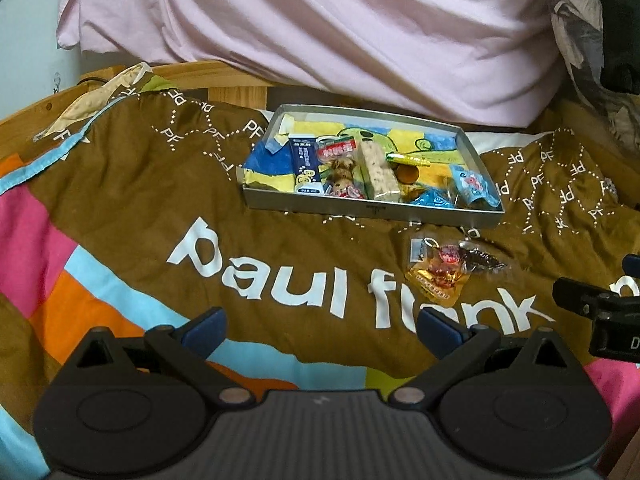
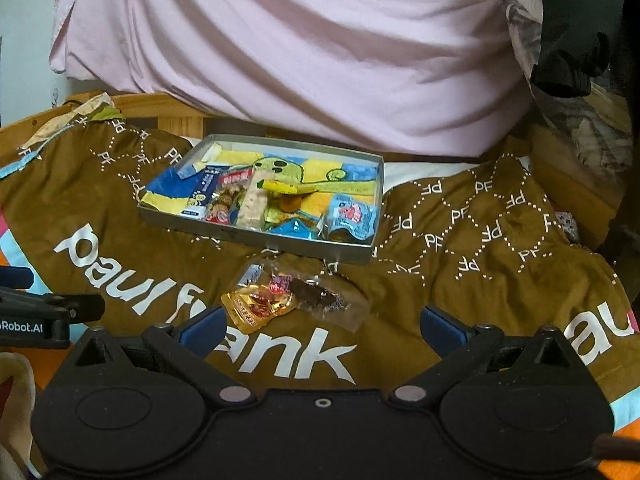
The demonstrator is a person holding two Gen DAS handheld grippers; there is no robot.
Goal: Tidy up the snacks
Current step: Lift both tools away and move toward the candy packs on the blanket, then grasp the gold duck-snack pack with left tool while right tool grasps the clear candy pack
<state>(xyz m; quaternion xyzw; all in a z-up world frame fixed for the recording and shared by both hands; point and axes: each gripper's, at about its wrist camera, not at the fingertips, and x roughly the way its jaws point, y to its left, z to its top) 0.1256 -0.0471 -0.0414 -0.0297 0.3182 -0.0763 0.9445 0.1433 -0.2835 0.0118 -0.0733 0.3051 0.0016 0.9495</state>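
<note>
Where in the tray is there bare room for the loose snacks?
The tray is bare along its far side, behind the yellow stick. Its near half is crowded from the blue-white box to the blue packet. Loose snacks lie on the blanket.

A brown blanket fills the lower and middle frame, printed with large white lettering, dotted white diamond lines around small white "PF" marks, and pink, orange, light blue and lime blocks at lower left. Across the top hangs a pale pink sheet. At centre sits a grey tray, lined in yellow and blue with a green cartoon figure. Inside it are a navy-and-white packet, a beige bar and a light blue packet. Below the tray lie a gold-and-red sachet and a clear wrapper holding something dark, perhaps maroon.
</note>
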